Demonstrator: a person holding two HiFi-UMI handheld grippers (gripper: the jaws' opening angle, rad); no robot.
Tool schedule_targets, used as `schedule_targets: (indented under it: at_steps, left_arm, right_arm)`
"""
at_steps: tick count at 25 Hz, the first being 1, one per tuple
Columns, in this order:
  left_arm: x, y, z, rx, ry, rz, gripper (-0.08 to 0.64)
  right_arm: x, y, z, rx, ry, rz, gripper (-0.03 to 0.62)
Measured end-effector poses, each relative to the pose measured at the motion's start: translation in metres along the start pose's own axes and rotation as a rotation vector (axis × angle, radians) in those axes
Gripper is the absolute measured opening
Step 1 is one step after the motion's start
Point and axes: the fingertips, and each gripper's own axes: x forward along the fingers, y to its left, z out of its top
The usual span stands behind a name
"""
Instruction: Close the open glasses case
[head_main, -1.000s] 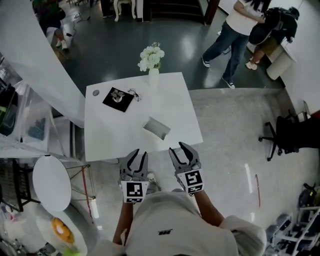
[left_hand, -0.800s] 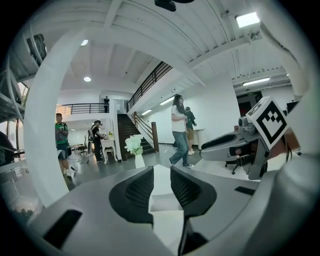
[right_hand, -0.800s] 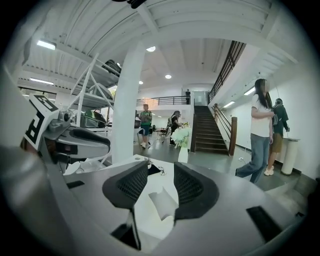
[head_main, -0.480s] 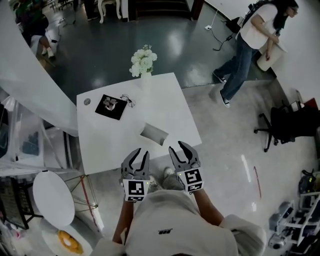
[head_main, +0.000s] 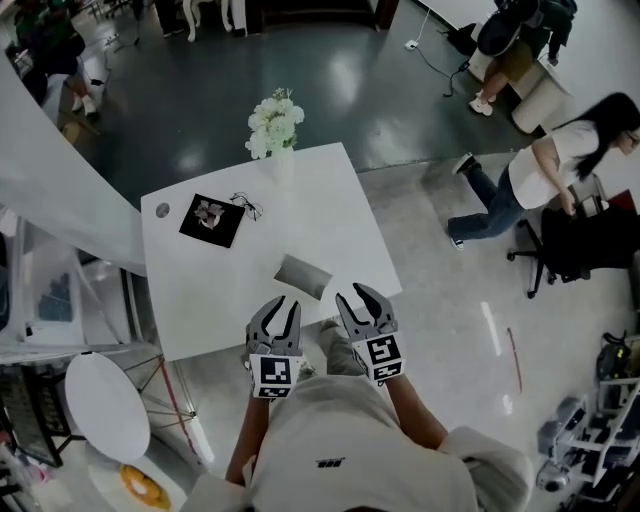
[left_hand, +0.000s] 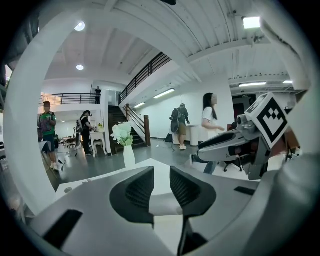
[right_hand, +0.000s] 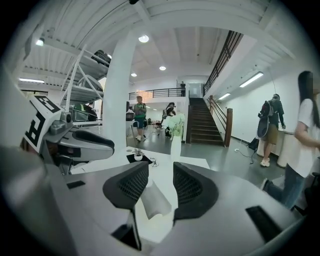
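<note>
The grey glasses case (head_main: 302, 276) lies on the white table (head_main: 330, 215) near its front edge; I cannot tell from above how far its lid stands open. My left gripper (head_main: 279, 305) hovers just short of that edge, slightly left of the case, open with nothing between its pads (left_hand: 161, 180). My right gripper (head_main: 356, 296) hovers to the right of the case. Its jaws are closing with nothing between them. In the right gripper view (right_hand: 160, 175) the case (right_hand: 155, 200) shows through the gap, beyond the pads and apart from them.
A vase of white flowers (head_main: 272, 125) stands at the table's far edge. A black mat with a small object (head_main: 210, 218) lies at the far left. A round white side table (head_main: 105, 405) is on my left, and a person (head_main: 540, 185) and an office chair (head_main: 575, 250) are on the right.
Both grippers have moved forward and a little down, so the table edge and the case are nearer to them. A person on the right has walked across the floor.
</note>
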Motion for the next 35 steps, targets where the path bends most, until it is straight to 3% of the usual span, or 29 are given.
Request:
schedule_targets:
  at_steps: [17,35]
  left_arm:
    - [0.079,0.021,-0.053,-0.124,0.159,0.089,0.106]
    - [0.125,0.013,-0.111,-0.23,0.296,0.15,0.092]
  right_arm:
    - [0.085,-0.039,-0.038,-0.03,0.124,0.193,0.153]
    - [0.144,-0.043,-0.083,-0.132,0.249,0.386,0.133]
